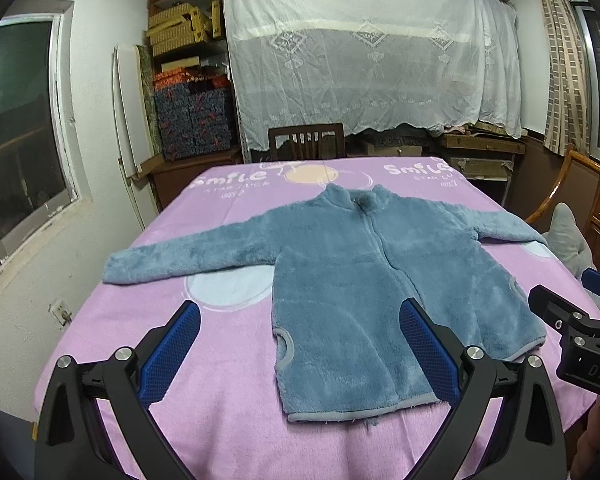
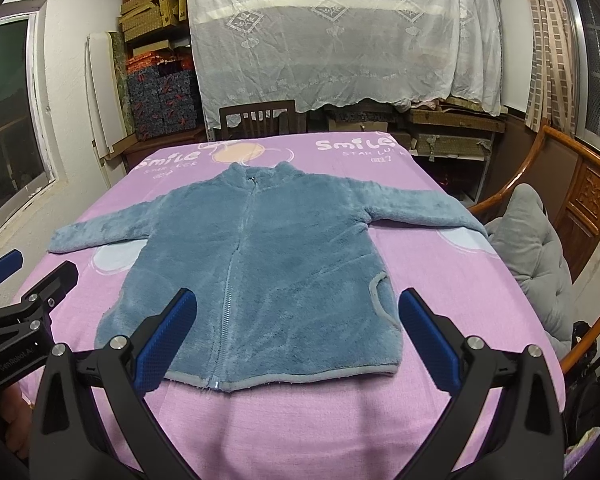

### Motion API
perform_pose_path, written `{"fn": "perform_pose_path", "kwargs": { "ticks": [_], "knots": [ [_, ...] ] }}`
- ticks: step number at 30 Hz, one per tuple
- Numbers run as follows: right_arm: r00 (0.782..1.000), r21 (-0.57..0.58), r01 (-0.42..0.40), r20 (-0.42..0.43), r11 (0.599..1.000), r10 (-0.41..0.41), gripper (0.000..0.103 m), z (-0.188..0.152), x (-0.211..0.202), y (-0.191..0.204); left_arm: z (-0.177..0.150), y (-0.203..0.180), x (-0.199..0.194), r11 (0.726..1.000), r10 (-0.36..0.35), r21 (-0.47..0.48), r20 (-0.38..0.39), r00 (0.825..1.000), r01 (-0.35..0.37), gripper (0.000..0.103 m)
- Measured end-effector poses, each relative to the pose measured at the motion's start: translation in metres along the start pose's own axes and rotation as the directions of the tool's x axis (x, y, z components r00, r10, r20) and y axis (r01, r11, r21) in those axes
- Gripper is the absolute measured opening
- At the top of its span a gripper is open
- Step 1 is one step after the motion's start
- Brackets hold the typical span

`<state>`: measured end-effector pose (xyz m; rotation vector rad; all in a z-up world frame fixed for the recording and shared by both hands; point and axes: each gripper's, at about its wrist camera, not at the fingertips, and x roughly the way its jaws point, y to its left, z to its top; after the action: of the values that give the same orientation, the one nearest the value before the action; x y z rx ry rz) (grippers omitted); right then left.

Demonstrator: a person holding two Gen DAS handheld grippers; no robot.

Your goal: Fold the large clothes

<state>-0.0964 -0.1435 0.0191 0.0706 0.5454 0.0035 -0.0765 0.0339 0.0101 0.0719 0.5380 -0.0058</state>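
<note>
Both grippers wide point(image 1: 300, 354) point(image 2: 298, 340), fleece jacket point(image 1: 384, 280) flat, chair point(image 1: 306, 142) behind

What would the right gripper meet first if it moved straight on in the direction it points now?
Most likely the blue fleece jacket. The right gripper, jaws open and holding nothing, points over the near edge of the pink blanket at the jacket's lower front, just right of the zipper. Its height above the fabric is unclear.

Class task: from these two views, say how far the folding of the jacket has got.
Done: the jacket lies flat on the pink blanket, zipped, both sleeves spread out. In hand: nothing; the left gripper and right gripper hover open near the hem. Left: every fold, since no sleeve or side is turned in yet.
</note>
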Motion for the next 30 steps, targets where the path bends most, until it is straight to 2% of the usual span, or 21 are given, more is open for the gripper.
{"fn": "perform_pose_path", "kwargs": {
  "ticks": [5,17,22,30],
  "knots": [
    [0.996,-0.014,0.031,-0.081,0.999,-0.032,0.099,-0.005,0.011,0.004,-0.004,0.001,0.016,1.000,0.001,-0.009,-0.047,0.999,-0.002,0.100],
    [0.991,-0.054,0.112,-0.070,0.992,-0.115,0.099,-0.012,0.039,-0.002,-0.003,0.001,0.054,1.000,0.025,-0.011,-0.123,0.992,-0.027,0.100],
    [0.985,-0.071,0.146,-0.084,0.987,-0.151,0.099,-0.011,0.053,-0.014,-0.008,0.000,0.078,1.000,0.011,-0.003,-0.187,0.982,-0.011,0.100],
    [0.975,-0.034,0.153,-0.159,0.988,-0.156,0.099,-0.016,0.083,-0.037,-0.018,0.005,0.114,0.998,0.063,0.014,-0.273,0.960,-0.061,0.100]
  ]
}}
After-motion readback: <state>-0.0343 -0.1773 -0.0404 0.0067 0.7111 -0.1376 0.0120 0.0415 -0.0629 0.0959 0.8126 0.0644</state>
